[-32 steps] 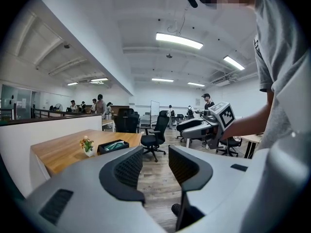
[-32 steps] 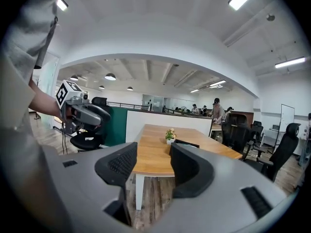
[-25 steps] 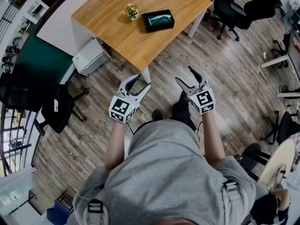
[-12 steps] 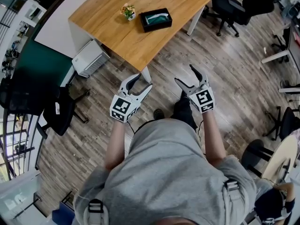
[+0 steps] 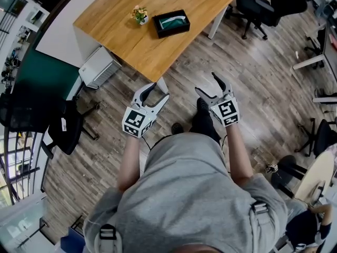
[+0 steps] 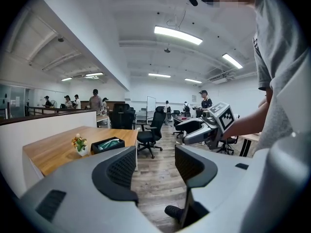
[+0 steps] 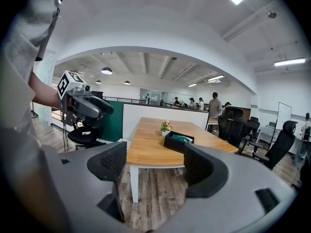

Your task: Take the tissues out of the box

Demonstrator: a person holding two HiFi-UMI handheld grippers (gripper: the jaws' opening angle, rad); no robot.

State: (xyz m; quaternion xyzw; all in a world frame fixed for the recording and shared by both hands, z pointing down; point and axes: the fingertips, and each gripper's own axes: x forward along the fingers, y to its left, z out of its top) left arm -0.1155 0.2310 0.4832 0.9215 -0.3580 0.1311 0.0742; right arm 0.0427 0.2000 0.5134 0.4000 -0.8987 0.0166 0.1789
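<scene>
Open-plan office, wood-plank floor. Light wooden rectangular table stands well ahead of me. On it sits a black open-topped tissue box, pale greenish tissues inside, untouched. Left gripper and right gripper hover near my waist, jaws spread wide, both empty. I judge this the approach step; next I must close in and reach the box.

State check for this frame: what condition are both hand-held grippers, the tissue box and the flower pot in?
Left hand-held gripper: open, empty.
Right hand-held gripper: open, empty.
Tissue box: on the table, top open, tissues inside, untouched.
Flower pot: upright on the table beside the box.
</scene>
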